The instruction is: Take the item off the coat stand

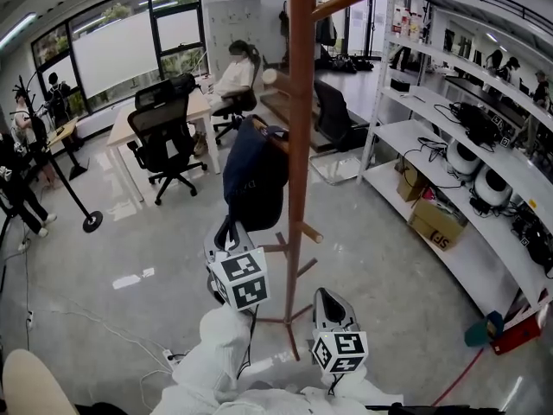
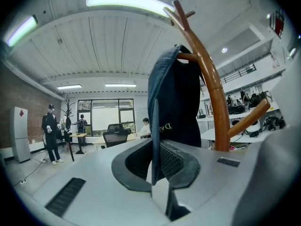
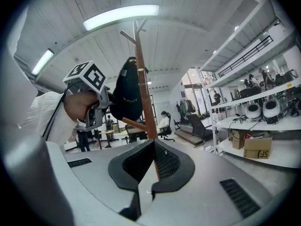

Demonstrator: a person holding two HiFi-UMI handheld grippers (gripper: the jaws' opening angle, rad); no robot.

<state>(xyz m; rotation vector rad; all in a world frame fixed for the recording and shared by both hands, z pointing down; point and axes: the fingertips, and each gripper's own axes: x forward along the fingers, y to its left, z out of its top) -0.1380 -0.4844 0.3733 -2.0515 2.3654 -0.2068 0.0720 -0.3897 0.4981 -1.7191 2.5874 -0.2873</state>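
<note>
Workshop shelving [image 1: 449, 137] runs down the right, and the tall wooden coat stand [image 1: 301, 145] is dead centre. The navy item [image 1: 255, 175] hangs from an upper peg [image 2: 188, 56]. The left gripper [image 2: 157, 166] is clamped tight on its lower edge. The right gripper [image 3: 153, 166] is closed on nothing, well back. Best play, I'd say: lift to clear the peg, then draw away, since a sideways tug could rock the stand.

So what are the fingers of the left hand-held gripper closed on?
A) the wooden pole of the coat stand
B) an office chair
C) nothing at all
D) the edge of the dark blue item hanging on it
D: its own view shows the left gripper pinching an edge of the dark blue item, which hangs from the coat stand.
</note>
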